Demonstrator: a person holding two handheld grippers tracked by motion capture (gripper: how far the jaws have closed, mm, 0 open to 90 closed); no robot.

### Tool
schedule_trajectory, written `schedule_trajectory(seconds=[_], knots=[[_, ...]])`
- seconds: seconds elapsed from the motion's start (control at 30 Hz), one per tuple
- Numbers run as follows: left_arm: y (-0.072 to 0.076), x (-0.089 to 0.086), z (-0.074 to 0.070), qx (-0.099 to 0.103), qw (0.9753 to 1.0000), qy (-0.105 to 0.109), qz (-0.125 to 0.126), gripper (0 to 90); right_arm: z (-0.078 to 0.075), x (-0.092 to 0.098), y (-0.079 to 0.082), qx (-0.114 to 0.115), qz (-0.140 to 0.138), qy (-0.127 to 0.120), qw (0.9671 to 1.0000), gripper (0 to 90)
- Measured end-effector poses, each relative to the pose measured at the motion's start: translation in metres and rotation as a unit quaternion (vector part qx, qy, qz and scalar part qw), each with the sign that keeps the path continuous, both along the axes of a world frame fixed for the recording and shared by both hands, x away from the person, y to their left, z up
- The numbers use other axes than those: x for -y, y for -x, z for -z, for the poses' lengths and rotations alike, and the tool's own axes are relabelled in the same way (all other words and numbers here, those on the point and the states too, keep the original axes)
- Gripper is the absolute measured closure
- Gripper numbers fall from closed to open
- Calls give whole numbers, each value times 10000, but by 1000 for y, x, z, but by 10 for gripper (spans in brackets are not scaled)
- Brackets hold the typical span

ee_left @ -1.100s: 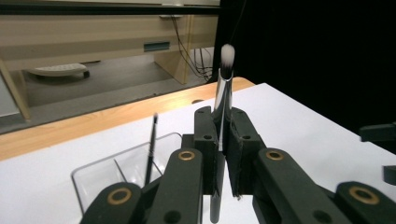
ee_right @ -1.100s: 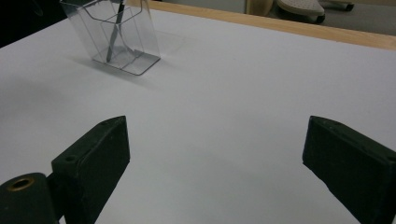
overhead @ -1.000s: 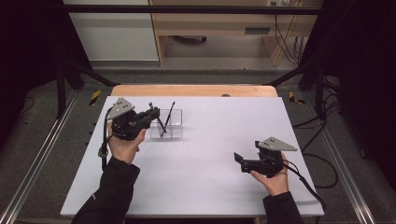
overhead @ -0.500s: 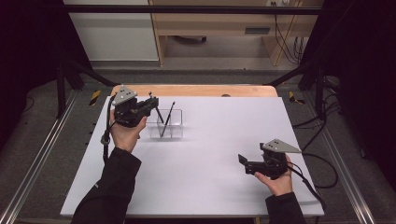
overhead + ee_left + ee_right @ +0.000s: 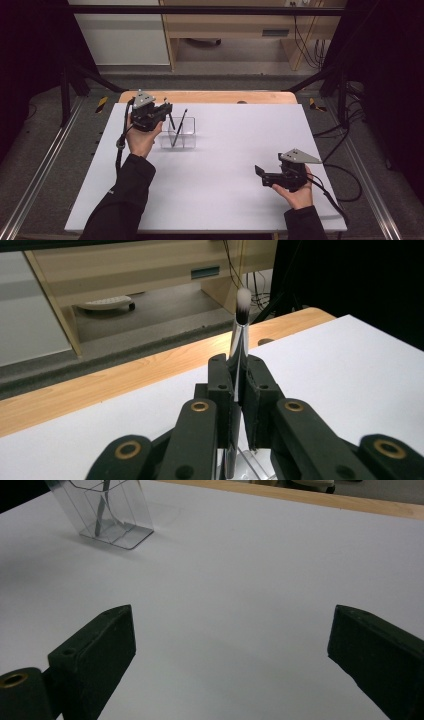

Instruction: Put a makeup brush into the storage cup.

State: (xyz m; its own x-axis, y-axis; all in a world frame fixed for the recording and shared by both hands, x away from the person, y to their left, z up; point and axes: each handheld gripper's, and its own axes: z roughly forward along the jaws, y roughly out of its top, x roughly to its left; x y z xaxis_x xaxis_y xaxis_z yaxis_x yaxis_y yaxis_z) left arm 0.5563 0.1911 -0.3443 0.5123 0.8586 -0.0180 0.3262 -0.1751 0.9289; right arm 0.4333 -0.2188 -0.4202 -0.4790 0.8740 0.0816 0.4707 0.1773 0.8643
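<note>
Left gripper (image 5: pixel 239 405): clamped tight on a slim makeup brush (image 5: pixel 241 320), its jaws meeting on the silvery ferrule; held above the far left part of the counter (image 5: pixel 240 150).
Makeup brush: stood nearly upright in that grip, pale bristle tip on top; its lower end ran down towards the clear holder (image 5: pixel 178 134).
Clear holder: a see-through box, sat upright on the white counter just beside the left hand (image 5: pixel 142 137); a second dark brush (image 5: pixel 180 125) leaned inside it, tilted.
Right gripper (image 5: pixel 230 650): jaws wide apart with nothing between them, low over the near right part of the counter and well apart from the holder.
Counter: white sheet over a wooden top, whose edge showed along the far side.
</note>
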Motion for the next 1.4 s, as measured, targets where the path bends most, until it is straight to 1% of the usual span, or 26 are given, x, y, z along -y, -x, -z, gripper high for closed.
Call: schedule_trajectory(seconds=[0.1,0.2,0.33,0.4,0.5,0.57,0.7,0.83,0.97,1.07,1.13,1.23,1.3,1.4], knots=[[-3,1,9,-83,9999,-58,-61,834,1,0,0,-6,-8,33,10000,57],[-5,0,18,-212,9998,-10,-60,834,1,0,0,-11,-1,27,10000,57],[-6,0,28,-339,9994,-54,-34,833,1,-1,-1,-24,-2,45,10000,57],[-6,0,31,-394,9992,-30,-28,833,2,-2,-1,-45,-5,60,10000,56],[-6,0,35,-495,9987,-111,-2,832,3,-2,-2,-59,-6,70,10000,55],[-6,0,38,-558,9984,-91,8,831,3,-3,-3,-64,0,74,10000,54],[-5,1,42,-697,9974,-173,32,821,4,-3,-4,-73,18,54,10000,53],[-2,-2,42,-722,9972,-160,80,749,3,-3,-4,-78,30,24,10000,53],[7,-8,35,-591,9982,-48,84,640,2,-2,-5,-72,49,-13,10000,52],[16,-16,30,-496,9987,-22,74,537,1,-1,-5,-57,80,-34,9999,50],[24,-21,29,-421,9991,32,86,458,1,0,-6,-37,91,-39,9999,45],[35,-30,29,-381,9992,61,133,357,-2,3,-6,3,142,-98,9999,41],[42,-37,30,-321,9993,122,130,287,-4,5,-6,26,161,-117,9998,39],[54,-48,31,-271,9994,177,142,214,-6,7,-6,65,191,-143,9997,37]])
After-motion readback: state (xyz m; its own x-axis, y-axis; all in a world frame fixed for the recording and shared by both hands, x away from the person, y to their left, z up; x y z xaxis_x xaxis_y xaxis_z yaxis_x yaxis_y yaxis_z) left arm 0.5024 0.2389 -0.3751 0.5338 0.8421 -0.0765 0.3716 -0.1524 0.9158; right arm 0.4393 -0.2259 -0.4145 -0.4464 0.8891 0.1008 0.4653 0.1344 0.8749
